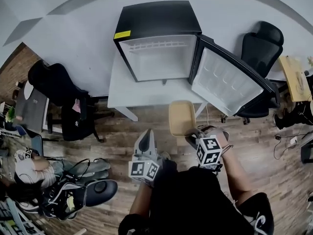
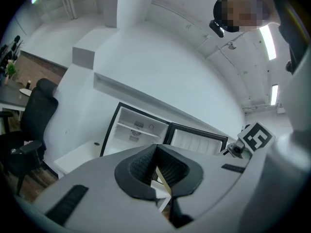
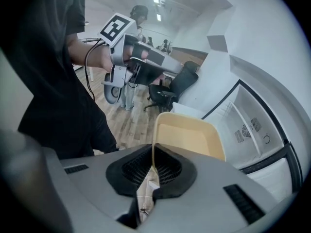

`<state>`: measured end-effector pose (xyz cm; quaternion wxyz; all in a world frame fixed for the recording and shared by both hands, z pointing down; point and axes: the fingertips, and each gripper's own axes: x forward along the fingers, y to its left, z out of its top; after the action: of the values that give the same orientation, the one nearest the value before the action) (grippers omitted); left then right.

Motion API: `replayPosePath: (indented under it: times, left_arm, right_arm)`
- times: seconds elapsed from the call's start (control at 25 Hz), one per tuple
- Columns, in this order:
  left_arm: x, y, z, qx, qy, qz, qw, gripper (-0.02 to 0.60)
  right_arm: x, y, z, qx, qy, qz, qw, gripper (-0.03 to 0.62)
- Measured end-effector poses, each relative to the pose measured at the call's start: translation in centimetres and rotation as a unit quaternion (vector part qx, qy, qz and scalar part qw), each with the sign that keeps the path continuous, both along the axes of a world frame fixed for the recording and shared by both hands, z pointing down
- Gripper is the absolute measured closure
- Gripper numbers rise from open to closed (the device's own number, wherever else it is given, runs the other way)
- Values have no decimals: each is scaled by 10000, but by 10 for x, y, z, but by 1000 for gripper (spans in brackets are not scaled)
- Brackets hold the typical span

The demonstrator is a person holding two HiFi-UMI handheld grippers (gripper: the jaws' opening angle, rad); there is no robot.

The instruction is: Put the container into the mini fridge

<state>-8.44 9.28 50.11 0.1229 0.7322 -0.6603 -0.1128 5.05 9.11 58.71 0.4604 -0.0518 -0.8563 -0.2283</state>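
Container (image 1: 182, 117): a tan tray, held in the air off the table, just in front of its near edge by the near right corner; not yet inside, so the whole placing step is judged still to come.
Table (image 1: 122, 89): white; its near left part is bare.
Mini fridge (image 1: 156, 28): stands on the table's far right part, its white cavity facing the near edge and looking empty apart from a shelf high up.
Door (image 1: 230, 80): swung wide past the table's right edge, so the way from near edge to cavity is open; the door's inner face bounds the path on the right.
Office chair (image 1: 261, 48): beyond the door, clear of the approach.
Right gripper (image 3: 153, 152): jaws clamped on the container's near rim, the tray pointing toward the fridge.
Left gripper (image 2: 156, 152): jaws pressed together on nothing, hanging left of the container, short of the table's near edge.
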Motion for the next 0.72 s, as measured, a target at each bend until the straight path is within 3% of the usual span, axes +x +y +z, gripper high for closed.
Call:
replayPosePath:
  times: [0.44, 0.72]
  left_arm:
    - [-40, -74, -10, 13, 14, 481, 9988, 558]
    - [-47, -117, -6, -29, 12, 417, 9991, 558]
  right_arm:
    - [-57, -80, -23, 59, -104, 371, 9992, 565]
    - [-70, -139, -35, 157, -204, 384, 9989, 565]
